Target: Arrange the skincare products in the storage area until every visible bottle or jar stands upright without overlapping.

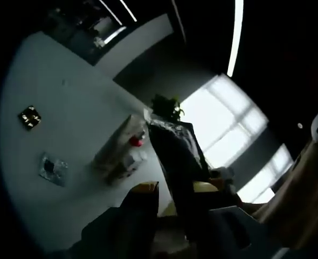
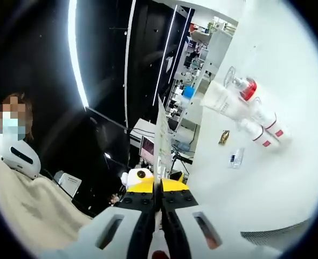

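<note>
My left gripper is shut on a dark foil packet that stands backlit between its yellow-tipped jaws, its crinkled silver top against a bright window. My right gripper is shut on a thin flat sachet, seen edge-on and rising straight from the jaws. On the white table lie a white tube, a red-capped bottle and two white bottles with red bands, all on their sides. The same cluster of bottles appears dimly in the left gripper view.
A small gold item and a clear little sachet lie near the bottles. A dark square item and a silver sachet rest on the table. A person in a beige sleeve is close by.
</note>
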`<state>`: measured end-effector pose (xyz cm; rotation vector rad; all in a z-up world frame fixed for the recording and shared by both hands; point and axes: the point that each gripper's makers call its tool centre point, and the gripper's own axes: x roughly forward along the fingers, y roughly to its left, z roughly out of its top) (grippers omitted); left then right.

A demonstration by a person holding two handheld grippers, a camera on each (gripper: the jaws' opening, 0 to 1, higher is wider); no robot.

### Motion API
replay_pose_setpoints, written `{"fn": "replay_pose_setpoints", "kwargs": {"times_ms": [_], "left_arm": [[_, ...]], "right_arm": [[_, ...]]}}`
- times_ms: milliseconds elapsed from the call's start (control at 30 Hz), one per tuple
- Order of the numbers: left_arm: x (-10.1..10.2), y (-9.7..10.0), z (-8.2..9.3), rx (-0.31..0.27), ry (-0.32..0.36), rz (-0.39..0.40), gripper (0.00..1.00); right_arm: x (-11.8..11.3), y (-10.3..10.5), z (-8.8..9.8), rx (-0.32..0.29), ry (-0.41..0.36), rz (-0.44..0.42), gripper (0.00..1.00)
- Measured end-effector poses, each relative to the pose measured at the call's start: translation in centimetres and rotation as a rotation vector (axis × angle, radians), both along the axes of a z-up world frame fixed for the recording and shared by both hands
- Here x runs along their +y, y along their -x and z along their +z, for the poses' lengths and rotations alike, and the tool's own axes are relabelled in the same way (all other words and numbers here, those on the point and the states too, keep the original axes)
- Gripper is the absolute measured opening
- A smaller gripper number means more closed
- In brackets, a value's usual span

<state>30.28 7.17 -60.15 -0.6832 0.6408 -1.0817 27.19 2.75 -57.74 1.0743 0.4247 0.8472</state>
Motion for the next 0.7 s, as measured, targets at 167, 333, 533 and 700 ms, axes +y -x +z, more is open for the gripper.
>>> {"fn": "replay_pose_setpoints", "kwargs": {"times_ms": [167, 333, 533, 700], "left_arm": [[0.8, -1.3, -2.5, -0.008, -0.132, 0.000, 0.40], [0.8, -2.5, -3.7, -0.023, -0.188, -0.021, 0.49], [0.4, -3.2, -5.4, -0.045, -0.285, -0.081, 0.63], [0.2, -3.9, -5.6, -0.059, -0.295, -0.104, 0.65]], "right_arm": [[-0.6, 0.1, -0.4, 0.004, 0.030, -0.005, 0.02], [-1.4, 0.1, -0.8, 0.016, 0.040, -0.030, 0.02], [-1.6, 0.2, -1.4, 0.019, 0.079, -0.038, 0.02], [-2.0, 0.4, -2.0, 0.036, 0.105, -0.054, 0.02]]}}
